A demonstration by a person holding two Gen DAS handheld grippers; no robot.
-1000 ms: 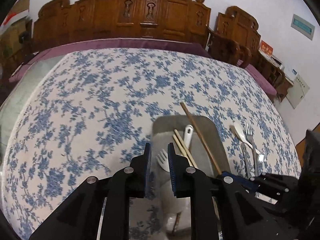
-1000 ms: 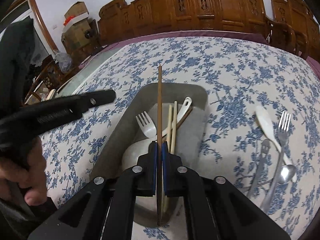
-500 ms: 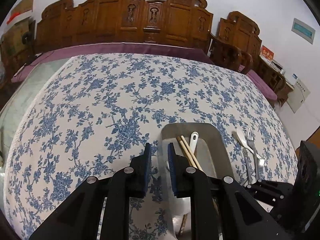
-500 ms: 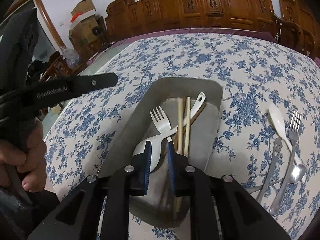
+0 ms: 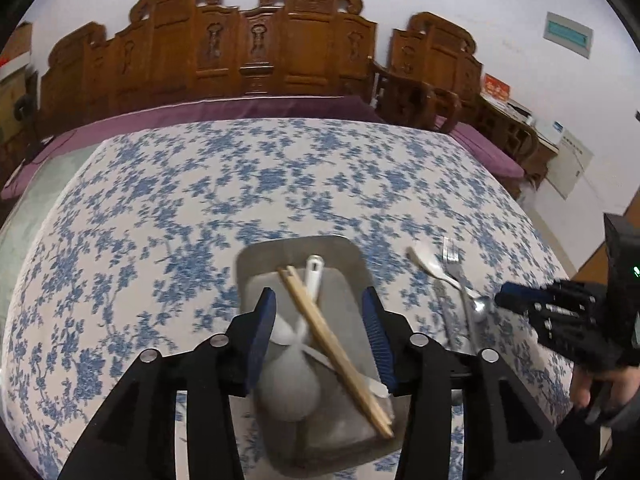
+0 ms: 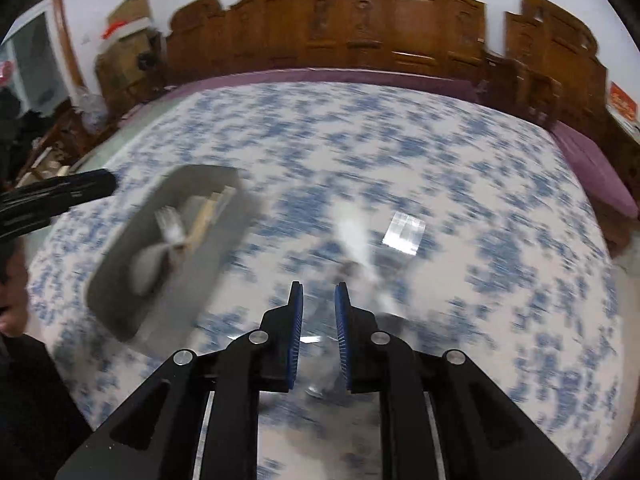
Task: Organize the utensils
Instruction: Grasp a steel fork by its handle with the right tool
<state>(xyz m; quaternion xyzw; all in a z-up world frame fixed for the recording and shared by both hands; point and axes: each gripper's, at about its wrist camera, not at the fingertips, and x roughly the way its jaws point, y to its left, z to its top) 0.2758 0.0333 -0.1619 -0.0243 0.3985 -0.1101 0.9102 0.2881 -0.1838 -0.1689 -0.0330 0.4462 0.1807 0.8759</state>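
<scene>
A grey tray [image 5: 296,245] lies on the blue-flowered tablecloth. It holds a pair of pale chopsticks [image 5: 332,344], a white spoon [image 5: 314,276] and other white utensils. My left gripper [image 5: 319,300] hovers over it; its jaws are opening and nothing is pressed between them. A white spoon [image 5: 424,264], a metal fork [image 5: 452,252] and a metal spoon [image 5: 480,305] lie loose to the tray's right. My right gripper [image 6: 319,292] is narrowly open and empty, just short of those utensils, which are blurred in its view. The tray [image 6: 120,316] is at that view's left.
The tablecloth [image 5: 240,184] covers a large round table with a purple cloth edge at the back. Carved wooden chairs [image 5: 280,48] line the far side. A person's hand [image 5: 592,388] holds the right gripper at the right edge.
The right gripper let go of the long brown chopstick in the tray, then swung right toward the loose utensils. The left gripper's jaws widened, and it moved over the tray.
</scene>
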